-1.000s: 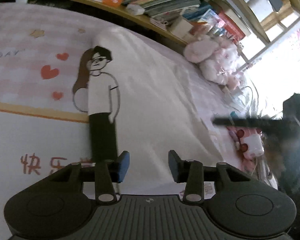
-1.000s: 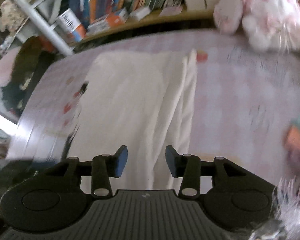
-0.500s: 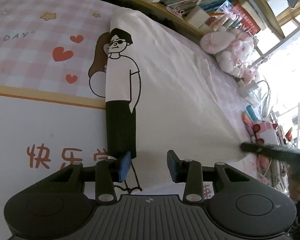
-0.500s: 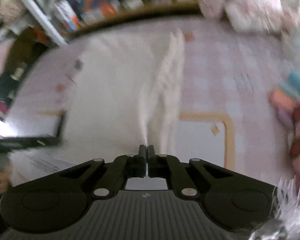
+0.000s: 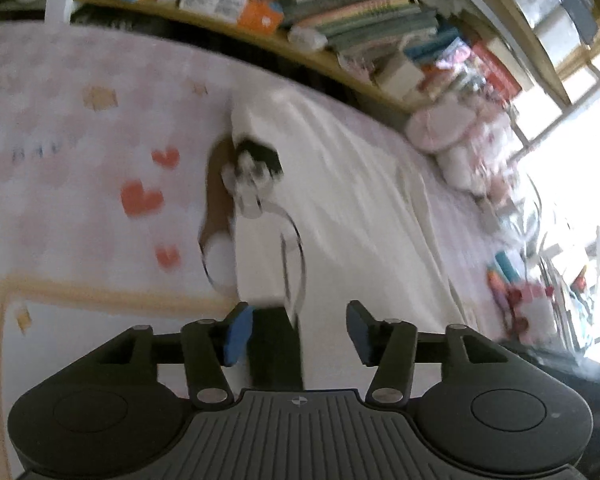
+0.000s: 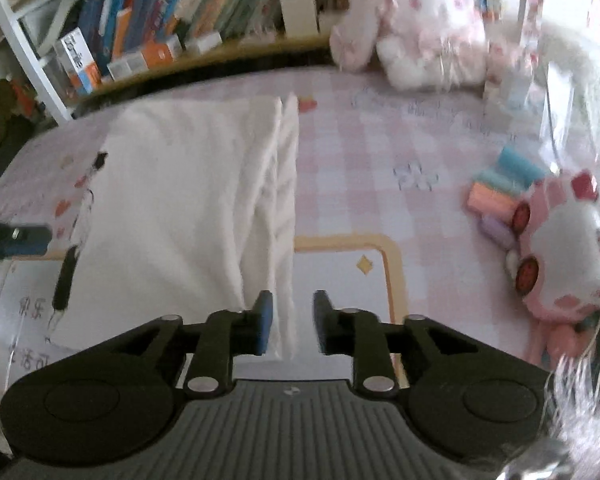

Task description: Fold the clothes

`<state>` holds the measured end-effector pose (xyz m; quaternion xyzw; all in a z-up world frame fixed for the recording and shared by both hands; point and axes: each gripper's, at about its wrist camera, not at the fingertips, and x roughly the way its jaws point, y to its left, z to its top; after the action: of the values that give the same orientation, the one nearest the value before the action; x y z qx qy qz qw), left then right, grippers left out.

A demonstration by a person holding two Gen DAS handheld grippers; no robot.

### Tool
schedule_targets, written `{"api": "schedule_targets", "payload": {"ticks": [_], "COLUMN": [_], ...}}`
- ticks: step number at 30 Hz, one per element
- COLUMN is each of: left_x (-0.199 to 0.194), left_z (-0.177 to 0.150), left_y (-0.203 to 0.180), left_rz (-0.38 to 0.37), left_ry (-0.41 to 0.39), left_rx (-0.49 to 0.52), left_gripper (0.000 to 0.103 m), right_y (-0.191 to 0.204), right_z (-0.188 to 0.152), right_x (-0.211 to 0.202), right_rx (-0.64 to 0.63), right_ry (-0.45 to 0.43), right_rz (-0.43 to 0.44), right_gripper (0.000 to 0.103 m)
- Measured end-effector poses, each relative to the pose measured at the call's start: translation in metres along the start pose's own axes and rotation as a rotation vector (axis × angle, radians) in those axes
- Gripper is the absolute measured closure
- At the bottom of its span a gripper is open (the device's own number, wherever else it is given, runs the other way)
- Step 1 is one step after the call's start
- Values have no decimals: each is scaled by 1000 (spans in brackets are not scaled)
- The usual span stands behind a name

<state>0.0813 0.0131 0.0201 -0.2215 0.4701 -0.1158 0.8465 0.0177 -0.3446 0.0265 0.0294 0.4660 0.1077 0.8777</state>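
Garment: a white T-shirt, soft cotton by the look of it, lies folded into a long panel in the middle of the bed; its right edge is a stack of rumpled layers with loose creases.
Print: a cartoon figure in black outline with dark hair and black trousers runs along the shirt's left fold, blurred in the left wrist view.
Left gripper: jaws wide apart, blue pads showing, poised over the hem end of the printed edge; nothing between the fingers.
Right gripper: jaws parted, straddling the near end of the shirt's layered right edge; cloth sits between the pads, whether they touch it I cannot tell.
Surface: a smooth bedsheet in pale pink check, with red hearts, a tan border line and a white panel bearing red characters.
Far side: a wooden shelf crowded with books and boxes, a white metal post beside it.
Soft toys: a fluffy pink-and-white plush by the shelf; another plush toy at the right with pastel blocks just beside it.
Light: bright window glare at the right in the left wrist view.
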Motion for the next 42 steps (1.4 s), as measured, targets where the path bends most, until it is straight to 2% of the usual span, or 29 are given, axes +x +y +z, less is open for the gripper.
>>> {"api": "schedule_targets", "payload": {"ticks": [2, 4, 8, 10, 15, 21, 25, 29, 33, 35, 37, 38, 39, 42], "left_x": [4, 9, 18, 23, 36, 54, 71, 95, 109, 114, 118, 118, 117, 101], "left_z": [15, 27, 50, 59, 78, 98, 113, 127, 142, 148, 151, 152, 153, 151], "left_y": [6, 11, 23, 27, 35, 45, 52, 55, 66, 74, 83, 84, 86, 57], "left_rz": [0, -1, -7, -8, -4, 30, -48, -58, -99, -135, -186, -203, -220, -161], "left_ry": [-12, -21, -31, -34, -32, -47, -37, -3, -28, -32, -30, -38, -48, -143], "left_rx": [-2, -6, -28, -33, -9, 23, -8, -34, -94, -145, -199, -207, -213, -20], "left_gripper": [48, 47, 46, 38, 29, 29, 31, 32, 42, 54, 70, 74, 86, 89], "right_y": [10, 20, 27, 24, 16, 15, 15, 18, 17, 15, 15, 15, 15, 15], "right_z": [0, 0, -8, -13, -21, -21, -21, -20, -19, -20, -20, -20, -20, -21], "right_x": [-1, 6, 21, 25, 31, 31, 31, 31, 32, 32, 32, 32, 32, 32], "right_rx": [-12, -13, -21, 9, 108, 99, 121, 131, 146, 151, 151, 153, 154, 151], "right_ry": [-19, 1, 47, 66, 85, 87, 92, 97, 104, 104, 105, 104, 103, 98], "right_rz": [-5, -6, -84, -102, -92, -84, -105, -124, -126, -124, -124, -125, -125, -124], "right_gripper": [80, 80, 80, 81, 80, 77, 71, 70, 70, 68, 68, 68, 68, 68]}}
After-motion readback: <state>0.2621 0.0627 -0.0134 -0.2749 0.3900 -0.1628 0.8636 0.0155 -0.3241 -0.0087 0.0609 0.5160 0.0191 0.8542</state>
